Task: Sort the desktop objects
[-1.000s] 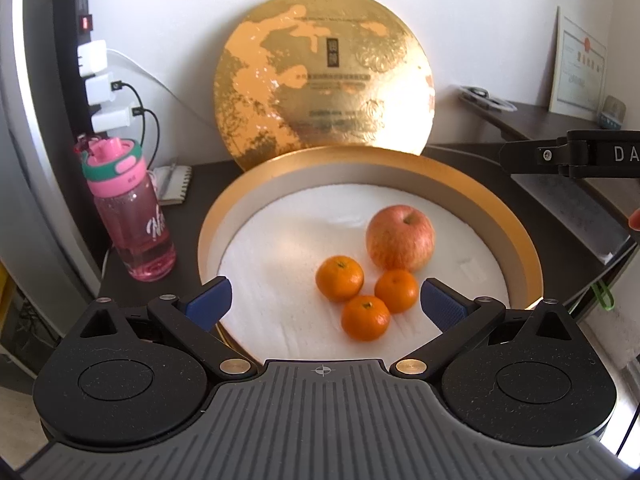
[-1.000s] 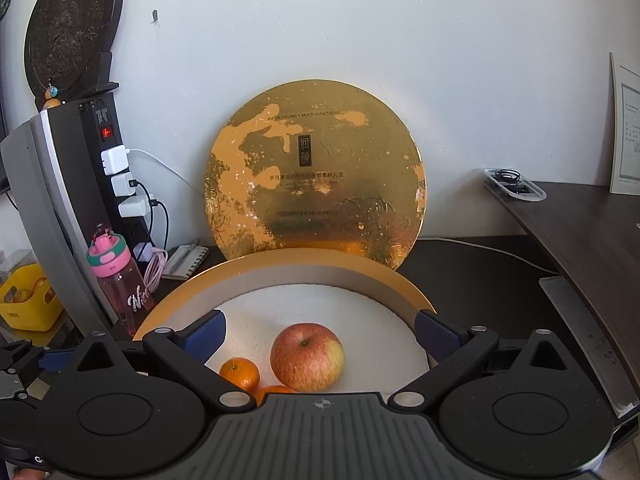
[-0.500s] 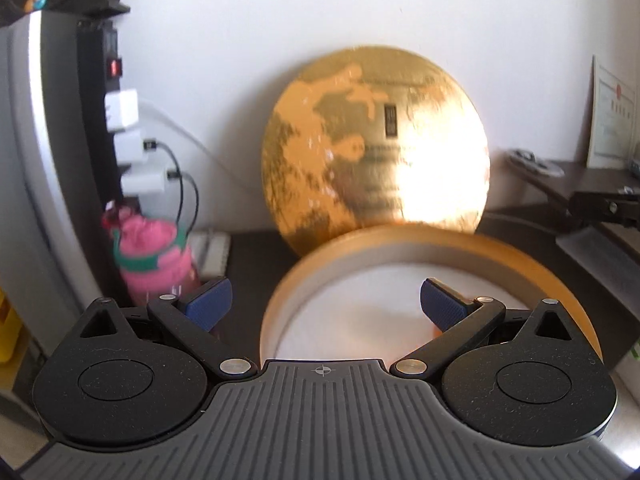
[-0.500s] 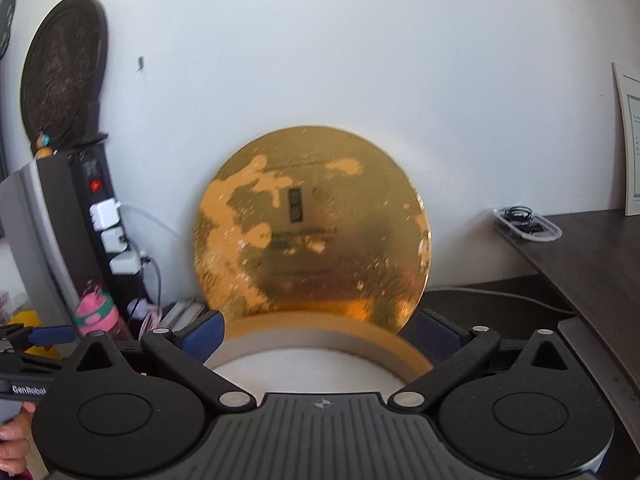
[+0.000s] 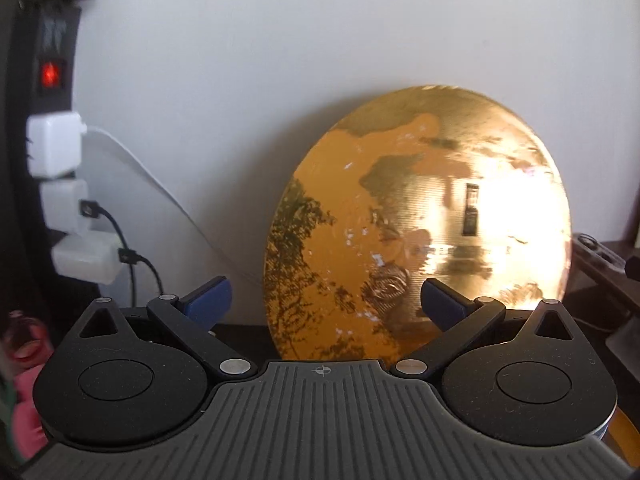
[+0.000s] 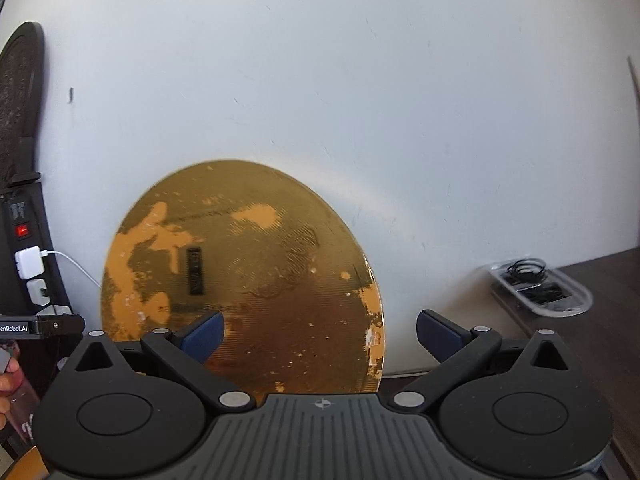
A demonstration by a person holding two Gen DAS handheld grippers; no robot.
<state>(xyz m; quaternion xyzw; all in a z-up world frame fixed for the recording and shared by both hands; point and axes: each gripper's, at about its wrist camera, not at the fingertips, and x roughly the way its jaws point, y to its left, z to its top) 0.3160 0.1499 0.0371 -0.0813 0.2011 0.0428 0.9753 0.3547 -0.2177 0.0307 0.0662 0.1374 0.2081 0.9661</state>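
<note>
A round gold lid [image 5: 420,224] leans upright against the white wall, and the right wrist view shows the same gold lid [image 6: 248,280]. My left gripper [image 5: 324,300] is open and holds nothing; its blue fingertips frame the lid's lower part from a distance. My right gripper [image 6: 320,332] is also open and holds nothing, facing the lid's right half. The fruit and the white tray bed are hidden below both gripper bodies. Only slivers of the gold tray rim [image 5: 624,436] show at the bottom corners.
A black power strip with white chargers [image 5: 56,152] and cables stands at the left, with a pink bottle [image 5: 24,364] below it. A clear tray of black cables [image 6: 540,288] sits on the dark desk [image 6: 600,340] at the right. A hand [image 6: 6,380] shows at the left edge.
Both views have tilted upward and moved closer to the wall. The tray with the apple and oranges has dropped out of sight, and the lid now fills the middle. Both grippers stayed open.
</note>
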